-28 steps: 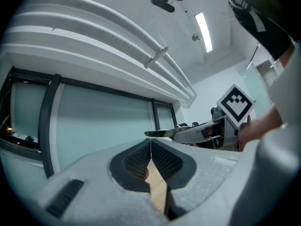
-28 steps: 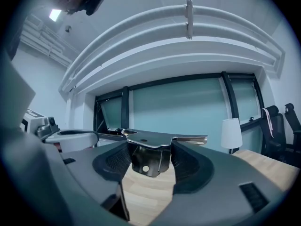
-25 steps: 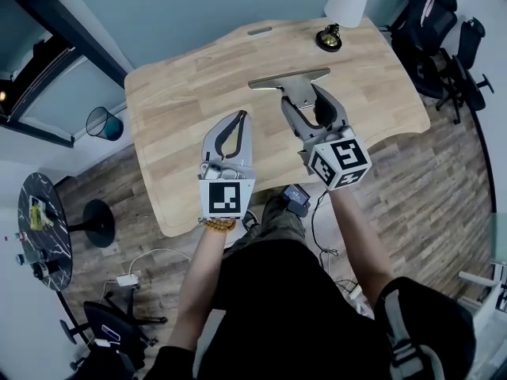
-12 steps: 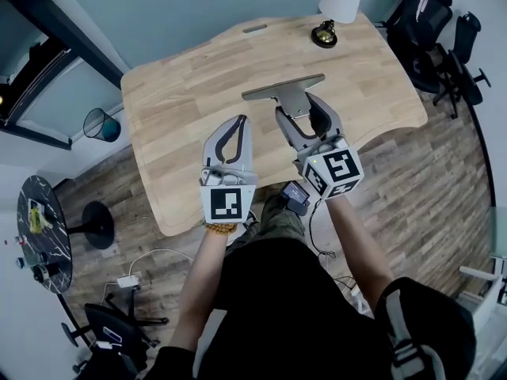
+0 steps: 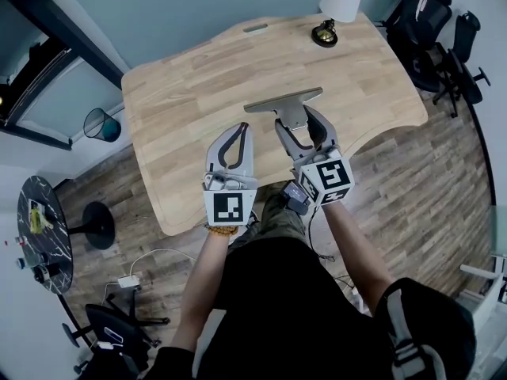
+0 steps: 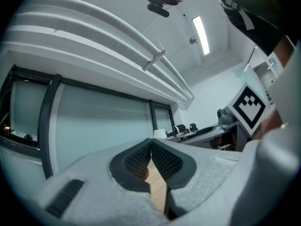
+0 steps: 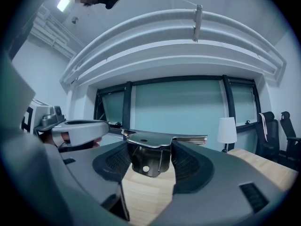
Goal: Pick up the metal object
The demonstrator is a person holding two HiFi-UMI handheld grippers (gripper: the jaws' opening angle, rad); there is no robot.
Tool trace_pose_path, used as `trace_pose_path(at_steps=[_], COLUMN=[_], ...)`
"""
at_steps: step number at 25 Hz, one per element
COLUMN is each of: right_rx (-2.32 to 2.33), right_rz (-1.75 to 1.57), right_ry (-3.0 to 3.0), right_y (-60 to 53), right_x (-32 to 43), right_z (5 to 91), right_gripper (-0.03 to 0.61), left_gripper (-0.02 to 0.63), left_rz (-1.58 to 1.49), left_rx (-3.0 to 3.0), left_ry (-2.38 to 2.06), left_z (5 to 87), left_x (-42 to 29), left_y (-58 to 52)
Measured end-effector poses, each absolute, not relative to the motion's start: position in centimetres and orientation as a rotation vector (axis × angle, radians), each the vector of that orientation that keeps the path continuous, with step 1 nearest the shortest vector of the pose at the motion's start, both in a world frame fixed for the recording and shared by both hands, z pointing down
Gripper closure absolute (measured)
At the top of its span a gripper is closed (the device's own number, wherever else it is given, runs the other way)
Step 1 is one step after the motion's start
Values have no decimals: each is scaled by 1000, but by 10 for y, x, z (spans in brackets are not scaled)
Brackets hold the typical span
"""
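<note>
Right claw (image 5: 295,118) clamped on the stem of the T-shaped metal object (image 5: 283,100), its flat bar across the far side, over the middle of the wooden tabletop (image 5: 186,93), while left claw (image 5: 241,130) sits pinched together and empty, just left of it.

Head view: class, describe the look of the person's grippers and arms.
The left gripper and right gripper are light grey with dark textured pads. Each carries a white cube with black square markers. An amber beaded bracelet circles the left wrist.
</note>
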State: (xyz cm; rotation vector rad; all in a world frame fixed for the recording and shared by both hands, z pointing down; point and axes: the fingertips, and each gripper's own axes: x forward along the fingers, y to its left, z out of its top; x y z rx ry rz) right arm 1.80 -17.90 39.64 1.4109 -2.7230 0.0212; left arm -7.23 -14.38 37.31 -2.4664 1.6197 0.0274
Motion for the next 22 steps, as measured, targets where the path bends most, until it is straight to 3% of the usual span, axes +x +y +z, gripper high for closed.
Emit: trace_pose_path(at_steps=[22], right_rx=[1371], right_rz=[128], right_ry=[-2645], right_y=[-170], right_x=[8], right_z=[464], right_gripper=[321], left_gripper=[597], left_rz=[-85], left_rx=[-2517], left_ry=[1654], left_z=[430], left_x=[-90], left_y=[-137])
